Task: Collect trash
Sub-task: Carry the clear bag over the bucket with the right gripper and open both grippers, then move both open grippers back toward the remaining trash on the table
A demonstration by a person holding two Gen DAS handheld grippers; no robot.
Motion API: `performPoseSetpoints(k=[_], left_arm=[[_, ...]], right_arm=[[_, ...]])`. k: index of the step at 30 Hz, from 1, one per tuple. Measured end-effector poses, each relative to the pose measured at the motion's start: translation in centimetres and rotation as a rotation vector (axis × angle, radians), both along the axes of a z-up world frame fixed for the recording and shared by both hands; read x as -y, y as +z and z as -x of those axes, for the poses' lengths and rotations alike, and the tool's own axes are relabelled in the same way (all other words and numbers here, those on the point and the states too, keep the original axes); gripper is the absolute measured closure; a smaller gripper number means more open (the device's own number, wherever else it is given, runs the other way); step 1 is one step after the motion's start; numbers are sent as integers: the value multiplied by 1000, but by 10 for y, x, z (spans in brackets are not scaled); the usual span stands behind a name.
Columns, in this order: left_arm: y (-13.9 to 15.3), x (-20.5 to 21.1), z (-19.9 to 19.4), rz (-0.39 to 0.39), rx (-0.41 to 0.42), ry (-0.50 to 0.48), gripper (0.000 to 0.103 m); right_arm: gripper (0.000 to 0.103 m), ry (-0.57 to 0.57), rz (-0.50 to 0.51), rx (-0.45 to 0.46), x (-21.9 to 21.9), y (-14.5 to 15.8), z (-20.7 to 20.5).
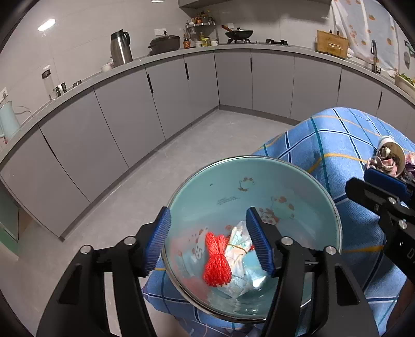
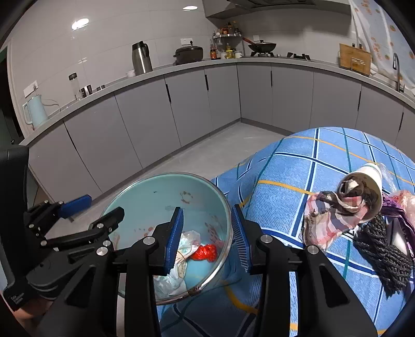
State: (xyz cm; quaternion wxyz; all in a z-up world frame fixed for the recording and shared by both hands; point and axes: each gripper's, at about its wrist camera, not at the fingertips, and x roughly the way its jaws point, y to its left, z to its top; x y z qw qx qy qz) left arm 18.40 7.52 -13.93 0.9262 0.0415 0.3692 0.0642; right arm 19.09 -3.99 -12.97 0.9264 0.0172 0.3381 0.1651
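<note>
Teal bowl (image 1: 233, 186) overhangs near-left table edge (image 1: 337, 145), red net (image 1: 216, 259) and wrappers (image 1: 241, 261) inside, left gripper (image 1: 208, 243) and right gripper (image 2: 207, 238) both spread empty, cup trash (image 2: 363, 191) cut off far right.

A kitchen under ceiling lights (image 1: 46, 24): grey cabinets (image 1: 166, 96) line white tiled walls (image 1: 77, 31), a wok (image 1: 238, 33) on the stove, grey floor (image 1: 181, 160), curtained window (image 1: 363, 23).

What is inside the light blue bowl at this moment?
The bowl holds a red net and crumpled white wrappers. Whatever lies under them is covered.
</note>
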Motion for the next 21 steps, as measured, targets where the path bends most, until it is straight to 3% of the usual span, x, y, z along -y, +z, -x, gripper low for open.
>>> performPoseSetpoints(k=[21], left_arm=[[24,11,19,-22,56,-11,26]], right_arm=[[55,-21,4,43,19,19,27]])
